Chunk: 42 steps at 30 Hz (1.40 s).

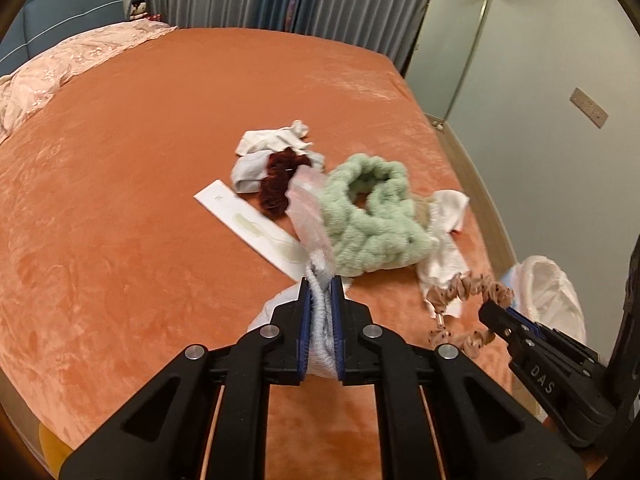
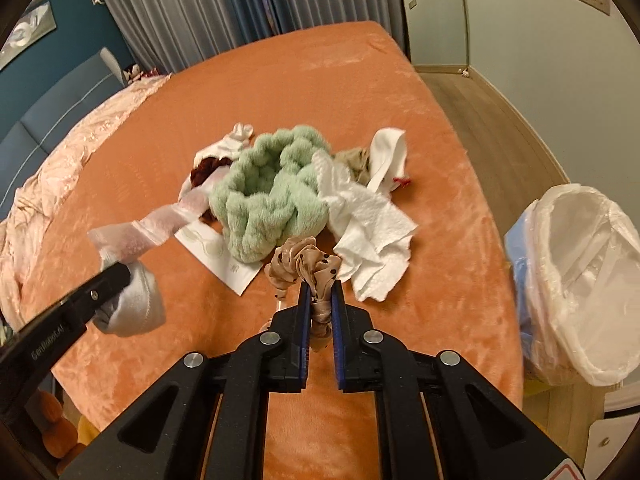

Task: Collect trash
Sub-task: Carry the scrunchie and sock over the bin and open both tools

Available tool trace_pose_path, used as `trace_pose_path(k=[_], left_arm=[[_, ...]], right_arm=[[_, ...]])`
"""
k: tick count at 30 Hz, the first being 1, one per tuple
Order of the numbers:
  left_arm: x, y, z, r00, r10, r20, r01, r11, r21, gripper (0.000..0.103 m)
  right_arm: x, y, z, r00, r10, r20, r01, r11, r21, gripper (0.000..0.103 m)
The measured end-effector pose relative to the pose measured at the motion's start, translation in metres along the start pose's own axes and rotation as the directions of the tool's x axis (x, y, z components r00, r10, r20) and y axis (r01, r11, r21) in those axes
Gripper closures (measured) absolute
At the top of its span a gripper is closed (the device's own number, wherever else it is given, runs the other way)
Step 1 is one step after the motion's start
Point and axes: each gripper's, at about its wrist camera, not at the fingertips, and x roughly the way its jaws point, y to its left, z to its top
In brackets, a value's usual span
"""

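Note:
My left gripper (image 1: pixel 320 280) is shut on a pale blue-white sock (image 1: pixel 322 332), lifted above the orange bed (image 1: pixel 140 200); a sheer pink strip (image 1: pixel 308 216) trails from the sock. My right gripper (image 2: pixel 320 286) is shut on a beige dotted scrunchie (image 2: pixel 304 260), also raised off the bed. In the right wrist view the left gripper (image 2: pixel 120 274) shows at the left with the sock (image 2: pixel 136 308) hanging from it. In the left wrist view the right gripper (image 1: pixel 490 312) and scrunchie (image 1: pixel 464 288) are at the lower right. A crumpled white tissue (image 2: pixel 372 232) lies just beyond the scrunchie.
A green fluffy headband (image 2: pixel 272 196), a dark red scrunchie (image 1: pixel 280 184), white cloths (image 1: pixel 272 140) and a white card (image 1: pixel 248 220) lie mid-bed. A bin with a white liner (image 2: pixel 536 216) stands off the bed's right edge. A pink quilt (image 1: pixel 60 68) covers the far left.

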Motion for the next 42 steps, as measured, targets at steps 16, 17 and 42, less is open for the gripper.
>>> trace_pose_path(k=[16,17,42], left_arm=[[0.015,-0.072,-0.038,0.993,-0.061,-0.099,0.073,0.989,0.126,0.094],[0.015,-0.081,-0.037,0.993,-0.068,-0.095,0.081,0.986,0.144,0.094],[0.057,-0.332,-0.022,0.927,-0.32,-0.196,0.373,0.841,0.393,0.094]], right_arm=[[-0.025,-0.055,-0.022,0.998,-0.059,0.007,0.058,0.996,0.067,0.094],[-0.027,-0.061,-0.021,0.998,-0.066,0.014,0.065,0.995,0.077,0.094],[-0.088,-0.269,-0.008,0.939,-0.335,0.078,0.291,0.894,0.342,0.093]])
